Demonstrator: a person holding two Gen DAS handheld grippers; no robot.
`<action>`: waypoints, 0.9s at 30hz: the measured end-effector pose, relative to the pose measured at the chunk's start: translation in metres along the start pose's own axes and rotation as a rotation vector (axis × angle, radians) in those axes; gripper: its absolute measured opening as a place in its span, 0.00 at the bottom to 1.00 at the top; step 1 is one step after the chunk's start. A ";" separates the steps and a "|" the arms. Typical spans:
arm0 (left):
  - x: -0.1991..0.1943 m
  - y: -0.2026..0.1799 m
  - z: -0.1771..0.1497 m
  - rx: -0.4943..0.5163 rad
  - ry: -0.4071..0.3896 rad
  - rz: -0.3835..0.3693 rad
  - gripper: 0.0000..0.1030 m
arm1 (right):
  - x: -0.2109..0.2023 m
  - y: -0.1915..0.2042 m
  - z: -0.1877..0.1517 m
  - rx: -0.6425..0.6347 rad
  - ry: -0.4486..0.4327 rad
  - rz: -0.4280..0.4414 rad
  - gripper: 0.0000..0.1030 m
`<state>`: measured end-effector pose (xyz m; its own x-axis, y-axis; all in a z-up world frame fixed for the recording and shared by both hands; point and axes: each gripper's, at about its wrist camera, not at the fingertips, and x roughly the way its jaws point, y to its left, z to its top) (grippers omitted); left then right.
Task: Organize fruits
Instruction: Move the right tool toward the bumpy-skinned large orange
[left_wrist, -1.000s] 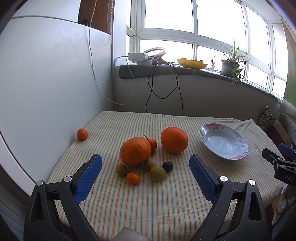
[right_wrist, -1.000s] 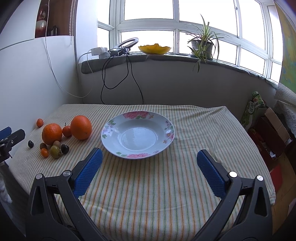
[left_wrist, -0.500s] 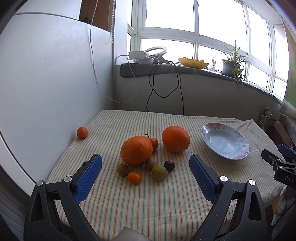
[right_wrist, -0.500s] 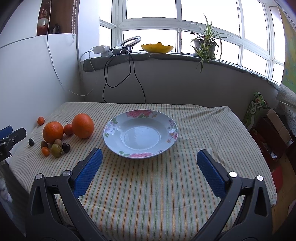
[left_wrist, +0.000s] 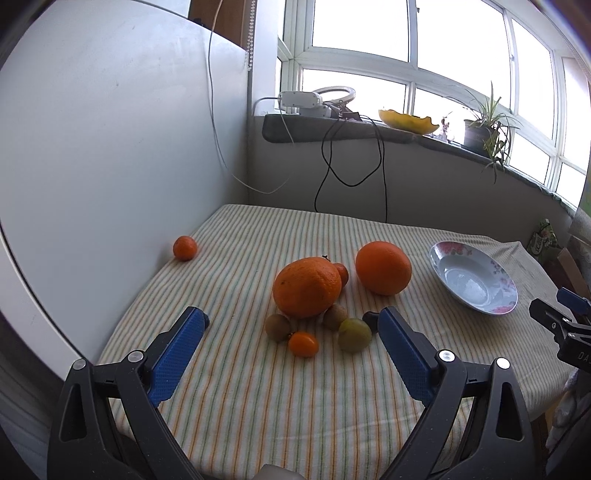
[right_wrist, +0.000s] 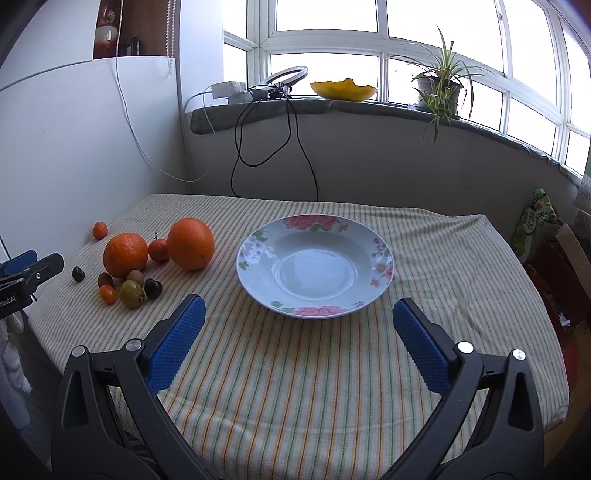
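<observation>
Centrally, the left wrist view shows a cluster of fruit on a desk (left_wrist: 258, 387) covered with a striped cloth. The left hand-held gripper (left_wrist: 291, 325) hovers above the near edge of the cloth with its blue-padded jaws spread wide and nothing between them. Just beyond the jaws lies a large orange (left_wrist: 306, 288), with a second orange (left_wrist: 383, 267) to its right and a small red fruit (left_wrist: 341, 273) partly hidden between the two. In front of the large orange lie two brown kiwis (left_wrist: 277, 327) (left_wrist: 334, 316), a small orange tomato (left_wrist: 303, 343), a green-yellow fruit (left_wrist: 354, 335) and a dark fruit (left_wrist: 370, 320), the last partly hidden by the right finger. A small mandarin (left_wrist: 184, 247) sits well apart, near the white wall (left_wrist: 110, 147) at the left edge of the desk. A floral plate (left_wrist: 476, 258) lies to the right of the cluster and holds no fruit; the tip of the other gripper appears at the right border of this view.

In the right wrist view, the right hand-held gripper (right_wrist: 295, 314) is likewise opened wide and empty, and points at the floral plate (right_wrist: 380, 254), which lies near the middle of the desk (right_wrist: 295, 387). The fruit cluster lies to the left of the plate, with one further dark fruit (right_wrist: 78, 273) a little apart at its left. On the windowsill (right_wrist: 332, 107) behind stand a potted plant (right_wrist: 439, 85), a yellow bowl-like object (right_wrist: 343, 90) and a ring light (right_wrist: 286, 75) with cables hanging down.
</observation>
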<state>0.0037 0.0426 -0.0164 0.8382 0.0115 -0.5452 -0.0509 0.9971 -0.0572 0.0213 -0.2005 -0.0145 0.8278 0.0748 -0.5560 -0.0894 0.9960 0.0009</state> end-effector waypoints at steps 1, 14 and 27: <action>0.000 0.002 -0.001 -0.003 0.002 0.003 0.92 | 0.001 0.002 0.000 -0.007 0.001 0.006 1.00; 0.013 0.022 -0.005 -0.042 0.037 0.001 0.92 | 0.020 0.026 0.009 -0.045 0.029 0.093 0.99; 0.031 0.030 -0.004 -0.082 0.080 -0.072 0.92 | 0.040 0.049 0.021 -0.079 0.073 0.175 0.99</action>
<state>0.0261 0.0724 -0.0379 0.7956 -0.0689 -0.6019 -0.0392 0.9856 -0.1646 0.0623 -0.1473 -0.0191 0.7539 0.2396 -0.6118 -0.2735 0.9611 0.0393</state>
